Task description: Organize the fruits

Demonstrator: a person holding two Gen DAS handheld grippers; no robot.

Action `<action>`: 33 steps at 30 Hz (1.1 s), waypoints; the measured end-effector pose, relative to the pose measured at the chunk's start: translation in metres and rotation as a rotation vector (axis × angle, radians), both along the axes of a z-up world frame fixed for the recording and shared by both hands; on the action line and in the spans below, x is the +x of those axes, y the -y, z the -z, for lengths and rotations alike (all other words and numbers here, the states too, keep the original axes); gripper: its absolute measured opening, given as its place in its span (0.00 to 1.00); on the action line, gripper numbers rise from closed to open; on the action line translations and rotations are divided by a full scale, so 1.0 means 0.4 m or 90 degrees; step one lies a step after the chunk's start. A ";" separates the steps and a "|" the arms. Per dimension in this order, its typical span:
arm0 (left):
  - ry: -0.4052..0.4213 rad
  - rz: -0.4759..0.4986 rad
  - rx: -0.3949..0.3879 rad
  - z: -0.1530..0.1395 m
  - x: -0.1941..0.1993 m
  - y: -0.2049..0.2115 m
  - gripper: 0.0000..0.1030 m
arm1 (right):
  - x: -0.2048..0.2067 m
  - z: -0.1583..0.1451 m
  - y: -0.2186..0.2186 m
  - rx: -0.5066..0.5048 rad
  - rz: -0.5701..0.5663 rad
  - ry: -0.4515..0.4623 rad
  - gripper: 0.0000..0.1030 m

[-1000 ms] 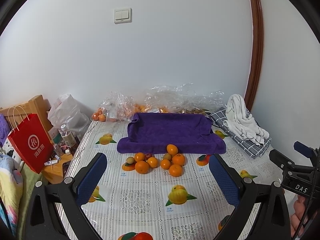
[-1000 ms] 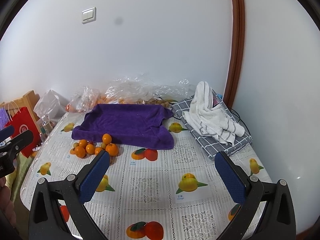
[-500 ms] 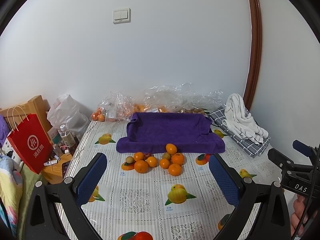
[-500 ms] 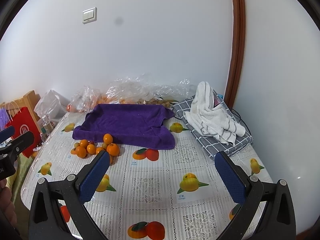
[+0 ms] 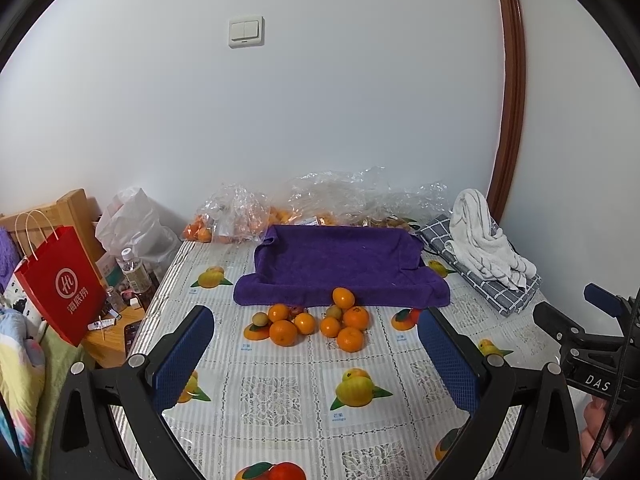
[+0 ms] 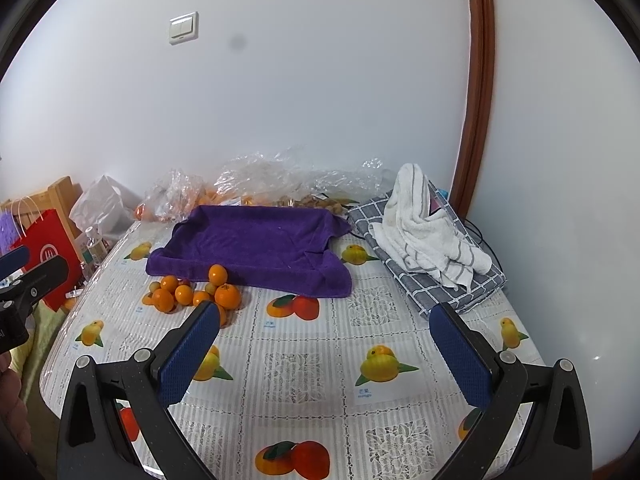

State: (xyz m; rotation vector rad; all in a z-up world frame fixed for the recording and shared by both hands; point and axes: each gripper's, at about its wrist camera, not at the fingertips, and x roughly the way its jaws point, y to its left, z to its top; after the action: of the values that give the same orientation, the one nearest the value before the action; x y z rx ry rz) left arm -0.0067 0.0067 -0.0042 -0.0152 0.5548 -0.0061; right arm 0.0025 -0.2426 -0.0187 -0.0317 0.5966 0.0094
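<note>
while both our grippers, left (image 5: pixel 312 364) and right (image 6: pixel 324 356), hang spread wide and empty, the oranges (image 5: pixel 316 322) sit heaped at twelve o'clock against the purple towel tray (image 5: pixel 340 264). we judge the first pick not yet begun; next comes a reach forward to close on one fruit.

The letters "DAS" stand in white on the black body of the right gripper (image 5: pixel 596 376), seen at the right edge of the left wrist view. The red paper bag (image 5: pixel 60 288) left of the table carries a white round logo above a vertical line of white Chinese characters, too small to read surely. Small printed captions sit under the fruit pictures on the tablecloth (image 6: pixel 312 364); they are too fine to make out.
</note>
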 end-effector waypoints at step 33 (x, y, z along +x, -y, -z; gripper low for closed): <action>-0.039 -0.018 -0.024 0.138 0.148 -0.090 1.00 | 0.154 0.145 -0.054 0.000 -0.027 -0.084 1.00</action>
State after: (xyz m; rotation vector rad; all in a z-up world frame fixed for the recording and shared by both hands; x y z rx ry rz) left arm 0.0524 0.0425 -0.0595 -0.0598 0.6156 0.0112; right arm 0.0641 -0.2211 -0.0766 -0.0447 0.7281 0.0535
